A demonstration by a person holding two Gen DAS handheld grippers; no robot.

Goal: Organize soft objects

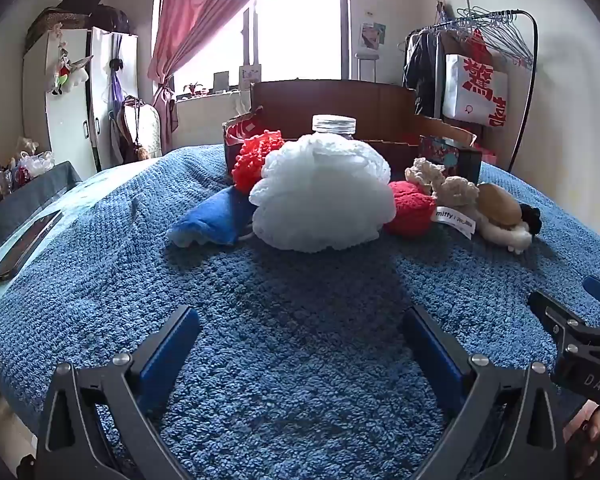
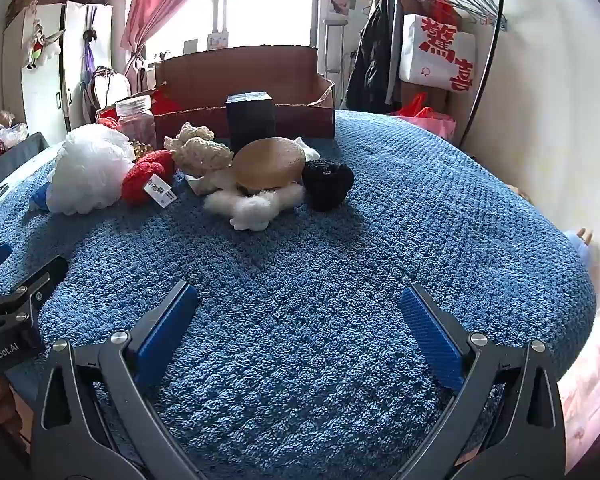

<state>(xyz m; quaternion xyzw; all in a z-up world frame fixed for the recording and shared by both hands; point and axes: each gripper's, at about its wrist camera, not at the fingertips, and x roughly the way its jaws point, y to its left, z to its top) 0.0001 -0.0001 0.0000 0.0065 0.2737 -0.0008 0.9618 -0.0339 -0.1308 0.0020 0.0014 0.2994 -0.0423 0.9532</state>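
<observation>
I hold my left gripper (image 1: pixel 300 344) low over the blue towel (image 1: pixel 300 280), level and aimed straight at the pile, its blue pads spread wide with nothing between them. My right gripper (image 2: pixel 297 320) sits just beside it at the same low height, likewise gaping and empty. Both are well short of the soft things, which lie clustered at the far side of the towel: a white yarn ball (image 1: pixel 324 192) in front of a clear jar (image 1: pixel 334 125), a red plush (image 1: pixel 410 208) touching it, a cream crochet piece (image 2: pixel 197 150), a tan-capped plush (image 2: pixel 269 162) and a black pompom (image 2: pixel 327 184). A cardboard box (image 2: pixel 243 80) stands behind them.
</observation>
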